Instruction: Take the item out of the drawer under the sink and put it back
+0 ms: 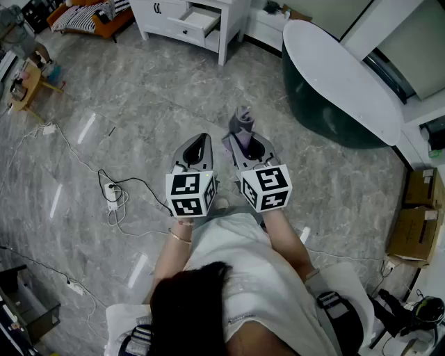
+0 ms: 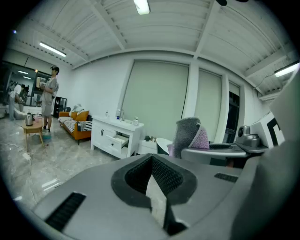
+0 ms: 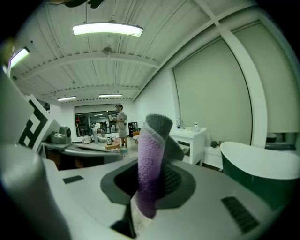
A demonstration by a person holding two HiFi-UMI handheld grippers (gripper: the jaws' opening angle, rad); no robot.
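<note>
A rolled purple and grey towel (image 1: pixel 243 119) stands upright between the jaws of my right gripper (image 1: pixel 245 141), which is shut on its lower part. In the right gripper view the towel (image 3: pixel 151 168) fills the middle and hides the pads. Beside it at the same height is my left gripper (image 1: pixel 201 144), with its jaws together and nothing in them. The left gripper view shows the towel (image 2: pixel 190 133) to its right. The white vanity (image 1: pixel 198 21) with one drawer pulled out stands far ahead across the floor, well away from both grippers.
A dark green bathtub with a white rim (image 1: pixel 334 76) is ahead to the right. Cables and a power strip (image 1: pixel 111 198) trail over the marble floor at the left. Cardboard boxes (image 1: pixel 417 222) sit at the right. A person (image 2: pixel 49 96) stands far off by an orange sofa.
</note>
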